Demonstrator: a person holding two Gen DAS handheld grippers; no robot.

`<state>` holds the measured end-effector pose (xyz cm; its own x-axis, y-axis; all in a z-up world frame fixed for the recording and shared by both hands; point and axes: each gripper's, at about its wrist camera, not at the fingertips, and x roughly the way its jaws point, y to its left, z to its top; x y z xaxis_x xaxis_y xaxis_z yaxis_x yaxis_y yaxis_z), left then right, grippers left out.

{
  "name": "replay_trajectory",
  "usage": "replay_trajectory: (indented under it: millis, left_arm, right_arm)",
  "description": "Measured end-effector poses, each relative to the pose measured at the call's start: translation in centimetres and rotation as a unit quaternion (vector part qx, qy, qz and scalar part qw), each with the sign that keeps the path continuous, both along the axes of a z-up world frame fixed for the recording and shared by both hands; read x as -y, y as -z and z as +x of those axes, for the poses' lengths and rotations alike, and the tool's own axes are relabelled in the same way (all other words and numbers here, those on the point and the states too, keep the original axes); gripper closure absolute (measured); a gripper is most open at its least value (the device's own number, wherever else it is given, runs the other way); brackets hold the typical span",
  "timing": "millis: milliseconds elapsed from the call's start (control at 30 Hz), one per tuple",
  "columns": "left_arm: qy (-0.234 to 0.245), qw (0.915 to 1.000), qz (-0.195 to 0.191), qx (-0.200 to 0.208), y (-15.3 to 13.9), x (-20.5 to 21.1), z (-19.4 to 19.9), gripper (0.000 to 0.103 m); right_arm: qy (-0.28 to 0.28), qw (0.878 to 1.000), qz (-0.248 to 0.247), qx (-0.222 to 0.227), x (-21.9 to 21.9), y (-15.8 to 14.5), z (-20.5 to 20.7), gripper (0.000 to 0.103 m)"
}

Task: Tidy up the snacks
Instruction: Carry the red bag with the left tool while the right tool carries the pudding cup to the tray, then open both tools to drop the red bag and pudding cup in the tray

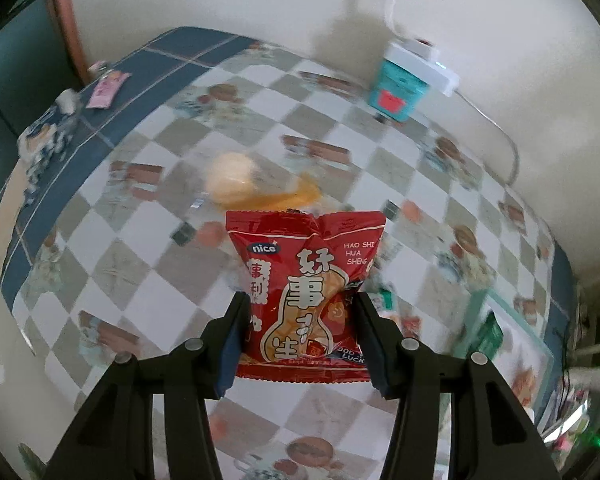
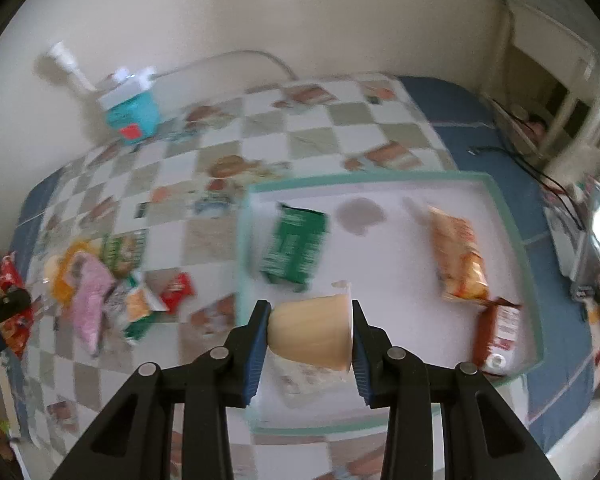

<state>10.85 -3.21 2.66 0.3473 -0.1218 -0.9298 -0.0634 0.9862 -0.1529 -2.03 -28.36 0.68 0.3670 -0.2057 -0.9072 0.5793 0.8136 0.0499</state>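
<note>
The left gripper (image 1: 300,332) is clamping a light, crinkly peanut bag (image 1: 306,280) by its sides, while the right gripper (image 2: 310,334) is pinching a stiff, smooth pudding cup (image 2: 310,332) end to end above the tray (image 2: 516,240).

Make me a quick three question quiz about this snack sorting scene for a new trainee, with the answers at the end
1. What does the left gripper hold?
2. True or false: the pudding cup in the right gripper lies on its side between the pads.
3. Which packet is already in the white tray? A) green packet B) pink packet C) red peanut bag

Key: 1. The red peanut bag. 2. True. 3. A.
</note>
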Motion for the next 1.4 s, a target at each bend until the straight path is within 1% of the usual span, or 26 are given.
replay_trajectory:
  millis: [133,333,467,567,767,900,1000,1167,1333,1400]
  left_arm:
    - [0.039,0.9992,0.002,0.001,-0.1,3.4,-1.3,0.049]
    - [0.109,0.994,0.012,0.003,-0.1,8.9,-3.8,0.049]
    - [0.157,0.9872,0.025,0.005,0.0,12.4,-5.7,0.049]
    - [0.195,0.98,0.037,0.013,0.0,15.1,-7.5,0.049]
    - [0.251,0.9666,0.049,0.016,0.5,19.4,-10.3,0.049]
    - [0.278,0.9591,0.053,0.014,1.1,21.5,-11.6,0.049]
    - [0.291,0.9551,0.056,0.007,1.8,22.5,-12.2,0.049]
    - [0.301,0.9515,0.065,-0.004,3.1,23.4,-12.4,0.049]
    - [0.306,0.9494,0.071,-0.008,4.2,24.2,-12.3,0.048]
    - [0.306,0.9495,0.068,-0.012,4.7,24.3,-12.1,0.048]
  right_arm:
    - [0.034,0.999,0.009,0.0,2.4,0.1,-1.7,0.064]
    - [0.082,0.997,0.011,-0.004,5.6,0.0,-4.2,0.063]
    - [0.111,0.994,0.013,-0.005,7.5,0.0,-5.8,0.063]
    - [0.132,0.991,-0.003,-0.011,8.6,-0.2,-6.9,0.063]
    - [0.155,0.988,-0.002,-0.001,10.6,-0.8,-9.0,0.063]
    - [0.162,0.987,0.003,-0.001,11.3,-0.7,-9.8,0.063]
    - [0.158,0.987,0.012,-0.004,11.4,-0.1,-9.7,0.063]
    - [0.149,0.987,0.056,-0.032,11.3,2.8,-9.0,0.063]
    - [0.148,0.986,0.066,-0.041,11.2,3.8,-8.8,0.063]
    - [0.149,0.986,0.068,-0.042,11.3,4.0,-8.9,0.063]
